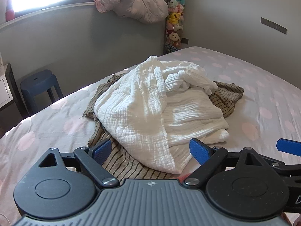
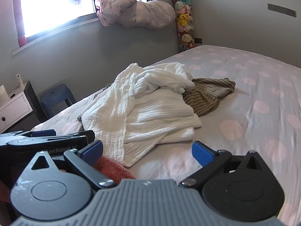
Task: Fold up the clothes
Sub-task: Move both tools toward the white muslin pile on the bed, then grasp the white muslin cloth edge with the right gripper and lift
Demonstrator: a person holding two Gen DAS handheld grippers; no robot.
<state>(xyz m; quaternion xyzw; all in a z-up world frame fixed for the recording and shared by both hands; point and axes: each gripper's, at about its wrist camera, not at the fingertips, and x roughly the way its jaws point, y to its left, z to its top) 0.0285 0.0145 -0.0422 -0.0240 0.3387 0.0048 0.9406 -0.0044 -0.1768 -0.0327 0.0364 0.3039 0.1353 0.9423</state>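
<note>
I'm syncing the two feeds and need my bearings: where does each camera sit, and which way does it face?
Left wrist: on the left gripper, low over the near bed edge, facing the white garment; the right gripper's blue fingertip shows at the right edge.
Right wrist: on the right gripper, beside it, facing the same way; the left gripper shows at left.
Shared: white garment, striped garment, polka-dot bed, window.

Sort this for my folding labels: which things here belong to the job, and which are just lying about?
For the job: white crinkled garment, striped garment, reddish cloth, both open grippers.
Lying about: blue stool, plush toys, bundled bedding, white nightstand.
</note>
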